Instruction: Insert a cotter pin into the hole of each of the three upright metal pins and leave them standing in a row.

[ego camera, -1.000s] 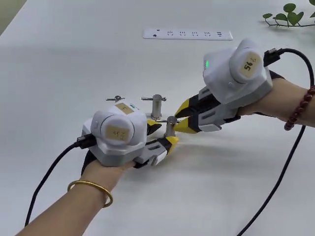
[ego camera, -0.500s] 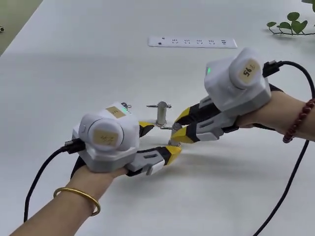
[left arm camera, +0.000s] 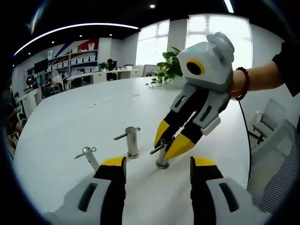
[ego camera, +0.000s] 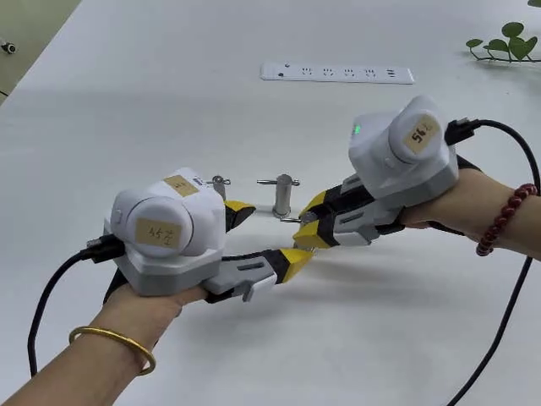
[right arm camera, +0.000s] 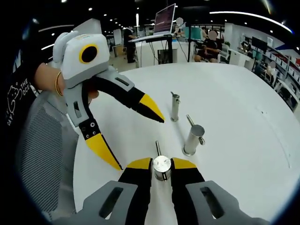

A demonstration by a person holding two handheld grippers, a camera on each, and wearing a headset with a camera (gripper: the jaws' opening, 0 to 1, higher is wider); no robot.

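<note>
The flat bench point(ego camera: 254, 110) is plain white. The upright cylindrical metal pins point(ego camera: 283, 196) and thin wire cotter pins point(ego camera: 269, 181) are shiny silver. The left gripper point(ego camera: 269, 234) and right gripper point(ego camera: 304, 227) share pale grey housings, black jaws and yellow tips. The round metal bangle point(ego camera: 114, 345) is gold; the bead bracelet point(ego camera: 503, 216) is dark red.

Your right gripper point(ego camera: 304, 230) is clamping the near pin point(left arm camera: 162, 161) from the right, blocking that side. Your left gripper point(ego camera: 269, 235) is gaping just short of it. Middle pin point(ego camera: 283, 196) and far pin point(ego camera: 220, 184) are crowding just behind, cotter pins point(ego camera: 267, 181) jutting sideways. Table point(ego camera: 380, 338) nearer you is lying open.
</note>
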